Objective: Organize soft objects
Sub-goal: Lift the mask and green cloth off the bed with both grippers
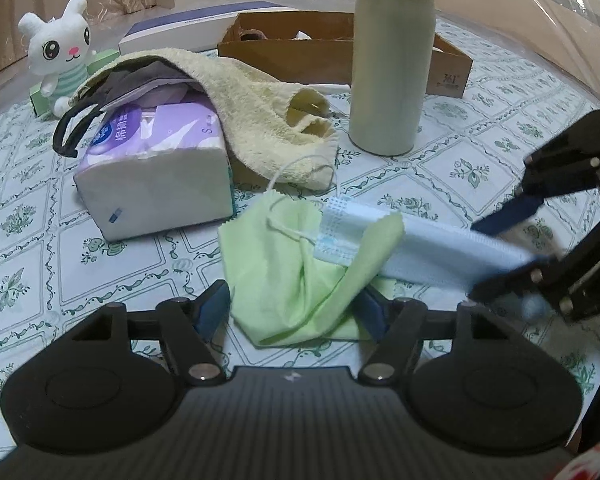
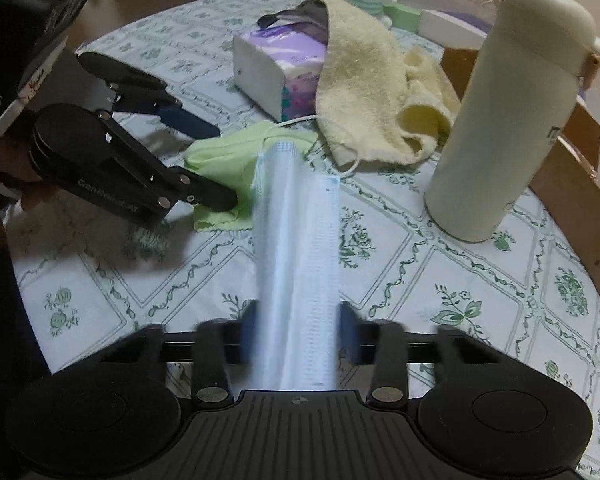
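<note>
Near the table's (image 2: pixel 400 280) middle: flask (image 1: pixel 392 64) upright, towel (image 1: pixel 256 120) draped over tissue pack (image 1: pixel 156 168). Toward the near edge, green cloth (image 1: pixel 288 276) between left gripper's (image 1: pixel 292 312) spread fingers. Blue mask (image 2: pixel 296 248) lying across cloth, right gripper (image 2: pixel 296 336) seemingly clamped on mask, though blurred.

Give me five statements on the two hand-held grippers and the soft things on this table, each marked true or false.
1. The blue face mask lies between the fingers of the right hand-held gripper. True.
2. The left hand-held gripper is closed on the water bottle. False: it is open around the green cloth.
3. The yellow towel is draped over the tissue pack. True.
4. The plush rabbit sits inside the cardboard box. False: it stands outside, behind the tissue pack.
5. The water bottle lies on its side. False: it stands upright.
</note>
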`<state>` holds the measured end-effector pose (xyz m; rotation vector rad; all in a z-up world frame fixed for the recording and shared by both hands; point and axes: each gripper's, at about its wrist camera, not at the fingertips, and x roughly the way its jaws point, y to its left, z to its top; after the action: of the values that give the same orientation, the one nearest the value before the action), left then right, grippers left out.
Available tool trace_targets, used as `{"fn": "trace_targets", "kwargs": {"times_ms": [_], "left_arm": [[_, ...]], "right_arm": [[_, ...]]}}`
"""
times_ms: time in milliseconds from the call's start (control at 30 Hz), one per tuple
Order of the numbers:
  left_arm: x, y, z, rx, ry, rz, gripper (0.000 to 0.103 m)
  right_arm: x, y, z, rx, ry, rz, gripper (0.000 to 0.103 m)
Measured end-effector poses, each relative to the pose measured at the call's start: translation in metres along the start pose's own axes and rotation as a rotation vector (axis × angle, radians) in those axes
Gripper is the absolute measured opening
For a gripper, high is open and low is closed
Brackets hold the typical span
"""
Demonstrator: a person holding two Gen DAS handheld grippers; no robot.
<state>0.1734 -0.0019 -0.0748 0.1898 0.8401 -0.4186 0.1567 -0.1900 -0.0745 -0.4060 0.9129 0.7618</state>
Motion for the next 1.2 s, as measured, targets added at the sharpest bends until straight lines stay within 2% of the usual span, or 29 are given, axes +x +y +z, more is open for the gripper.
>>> {"fn": "trace_targets", "kwargs": {"times_ms": [33, 67, 100, 167, 233, 333, 567, 800, 1200], "left_arm": [[0.000, 0.000, 0.001, -0.004, 0.003, -0.006, 0.057], [0.000, 0.000, 0.002, -0.008, 0.004, -0.007, 0.054], [0.000, -0.001, 0.003, -0.009, 0.005, -0.008, 0.045], [-0.001, -0.004, 0.004, -0.002, 0.006, -0.018, 0.036], [-0.002, -0.008, 0.004, 0.005, 0.009, -0.025, 0.021], [-0.006, -0.014, 0.004, 0.010, 0.011, -0.027, 0.008], [-0.029, -0.026, -0.003, -0.002, 0.008, -0.020, 0.007], [-0.057, -0.032, -0.006, -0.036, -0.026, -0.016, 0.007], [-0.085, -0.042, -0.001, -0.029, -0.084, -0.030, 0.007]], "right_arm": [[-0.001, 0.000, 0.000, 0.010, -0.005, -0.009, 0.018], [-0.002, -0.001, 0.000, 0.022, -0.009, -0.016, 0.015], [-0.004, -0.002, 0.000, 0.039, -0.014, -0.017, 0.011], [-0.007, -0.003, -0.001, 0.075, -0.028, -0.020, 0.007], [-0.011, -0.003, -0.003, 0.104, -0.037, -0.033, 0.005], [-0.019, -0.004, -0.009, 0.151, -0.047, -0.055, 0.003], [-0.046, -0.011, -0.029, 0.249, -0.063, -0.121, 0.003], [-0.073, -0.014, -0.047, 0.328, -0.078, -0.171, 0.003], [-0.101, -0.018, -0.067, 0.417, -0.116, -0.218, 0.003]]}}
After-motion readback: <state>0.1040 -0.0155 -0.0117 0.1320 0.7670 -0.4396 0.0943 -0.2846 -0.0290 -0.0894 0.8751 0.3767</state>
